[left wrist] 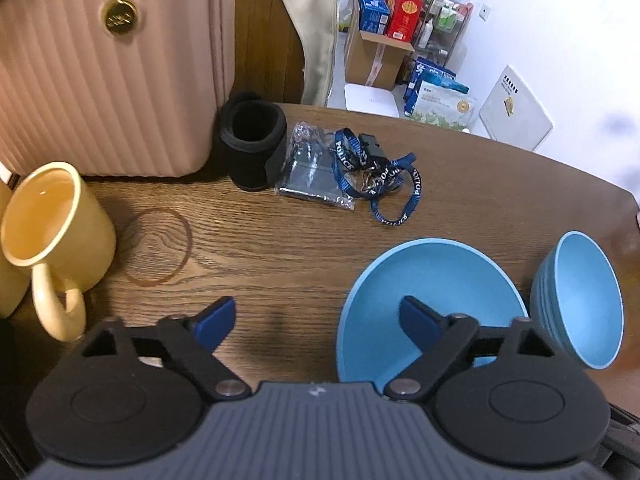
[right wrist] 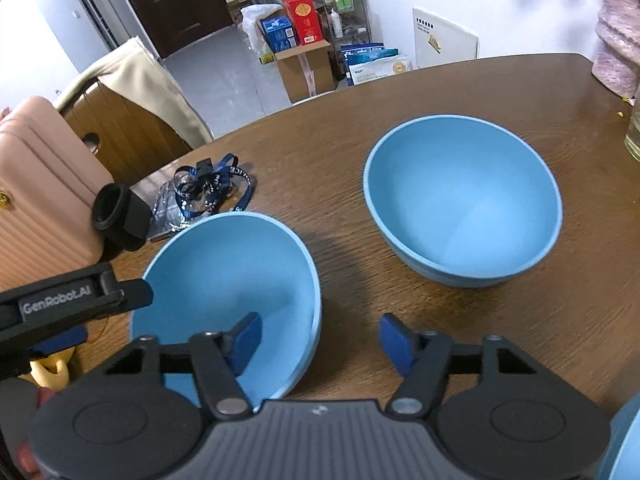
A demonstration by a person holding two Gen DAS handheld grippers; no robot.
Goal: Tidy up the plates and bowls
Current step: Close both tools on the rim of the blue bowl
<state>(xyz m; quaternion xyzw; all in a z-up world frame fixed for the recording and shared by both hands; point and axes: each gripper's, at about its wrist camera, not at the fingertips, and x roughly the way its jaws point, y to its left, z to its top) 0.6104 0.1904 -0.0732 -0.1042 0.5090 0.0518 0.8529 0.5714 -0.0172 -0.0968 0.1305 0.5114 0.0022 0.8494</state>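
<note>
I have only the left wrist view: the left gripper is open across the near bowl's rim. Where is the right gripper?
Observer: The right gripper straddles the opposite side of that bowl, with one finger inside and one over the table. Its pads are not pressing.
Operator: Is there anything past the second bowl?
Observer: Yes, a glass stands near the table's edge, beyond the second bowl.
Operator: Any more blue ware?
Observer: A blue edge shows in the lower right corner of the right wrist view. I cannot tell what it is.
</note>
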